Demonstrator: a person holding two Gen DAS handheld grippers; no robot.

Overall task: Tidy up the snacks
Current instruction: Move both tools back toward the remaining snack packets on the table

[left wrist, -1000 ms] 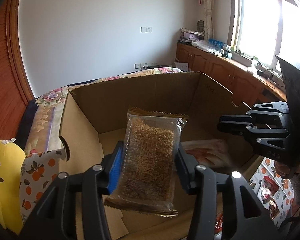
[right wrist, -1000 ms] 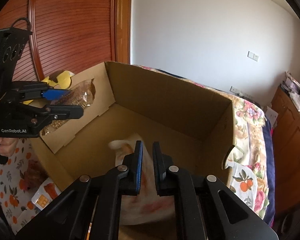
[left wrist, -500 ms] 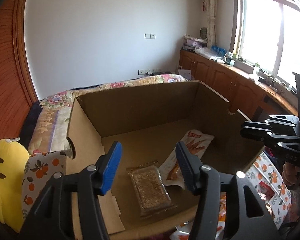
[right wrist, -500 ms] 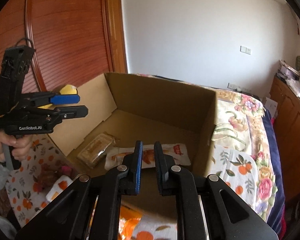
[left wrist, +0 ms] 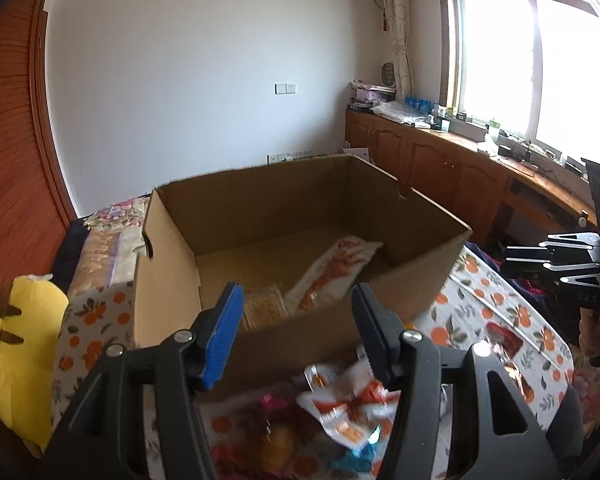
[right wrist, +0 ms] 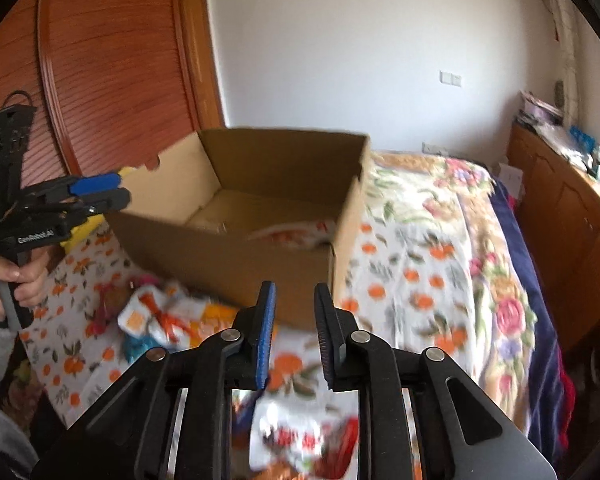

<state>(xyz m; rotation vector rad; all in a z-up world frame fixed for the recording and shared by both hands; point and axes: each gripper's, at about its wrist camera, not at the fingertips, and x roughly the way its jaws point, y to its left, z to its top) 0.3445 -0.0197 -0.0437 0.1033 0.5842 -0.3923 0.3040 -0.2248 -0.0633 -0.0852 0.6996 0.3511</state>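
Observation:
An open cardboard box (left wrist: 380, 300) stands on the bed; it also shows in the right wrist view (right wrist: 228, 256). Inside lie a brown grain bar packet (left wrist: 265, 309) and a white-and-orange snack bag (left wrist: 334, 270), the bag also visible in the right wrist view (right wrist: 296, 234). My left gripper (left wrist: 298, 322) is open and empty, pulled back in front of the box. My right gripper (right wrist: 295, 330) is open a little and empty, also back from the box. Loose snack packets (left wrist: 340, 412) lie on the cloth before the box, seen too in the right wrist view (right wrist: 160, 320).
An orange-patterned cloth (right wrist: 412, 276) covers the bed. A yellow plush toy (left wrist: 16, 356) lies at the left. Wooden cabinets (left wrist: 440, 160) run under the window at the right. A wooden wardrobe (right wrist: 108, 80) stands behind the box.
My left gripper let the grain bar packet drop into the box and drew back. My right gripper also drew back from the box and opened slightly.

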